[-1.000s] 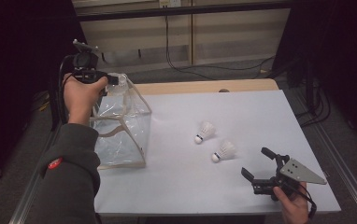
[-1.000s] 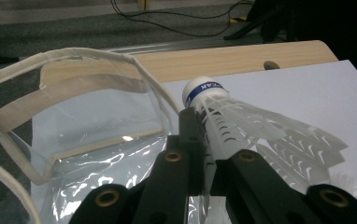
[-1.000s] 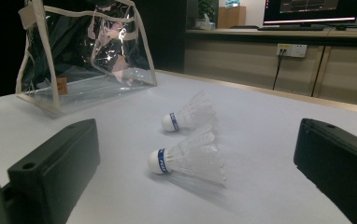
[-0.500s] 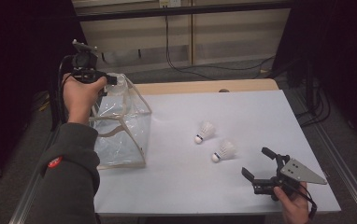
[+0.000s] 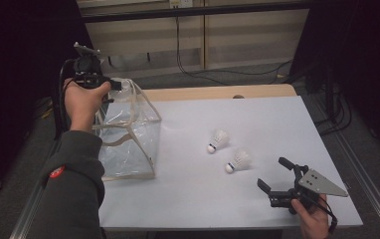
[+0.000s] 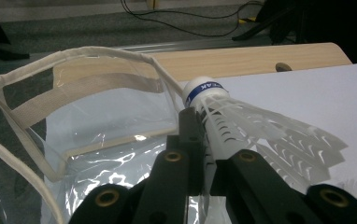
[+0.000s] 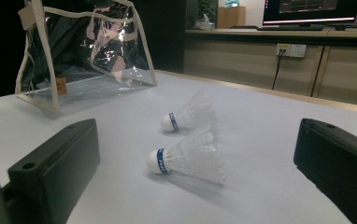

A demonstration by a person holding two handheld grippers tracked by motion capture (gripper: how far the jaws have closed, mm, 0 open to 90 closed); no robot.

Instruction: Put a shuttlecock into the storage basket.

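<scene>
Left gripper point(image 5: 117, 85) is held above the rim of the clear bag point(image 5: 128, 144) at the table's left edge; in the left gripper view its jaws are closed tight on a shuttlecock point(image 6: 242, 119). That shuttlecock is clamped at the base of its skirt, just behind the cork. The white cork with its blue band points away from the camera and the feathers fan out toward the lower right. The cork sits over the bag's mouth, close to the white-trimmed rim point(image 6: 74, 56). The bag stands upright on the white table point(image 5: 257, 114), open at the top, with a strap across the opening.

Right gripper point(image 5: 275, 174) is low over the table's near right corner, held by the right hand point(image 5: 313, 219). Its jaws stand wide apart and hold nothing; in the right gripper view the two black jaws sit at the far left and far right of the picture with bare table between them.

Two more shuttlecocks lie on their sides on the table, right of the bag and well apart from it. The far shuttlecock point(image 5: 218, 141) and the near shuttlecock point(image 5: 238, 161) lie close together but not touching, each with its cork toward the lower left in the high view. The near one lies just ahead of the right gripper, in line with the gap between its jaws, not touching either.

The left sleeve point(image 5: 71, 184) runs along the bag's near left side.
</scene>
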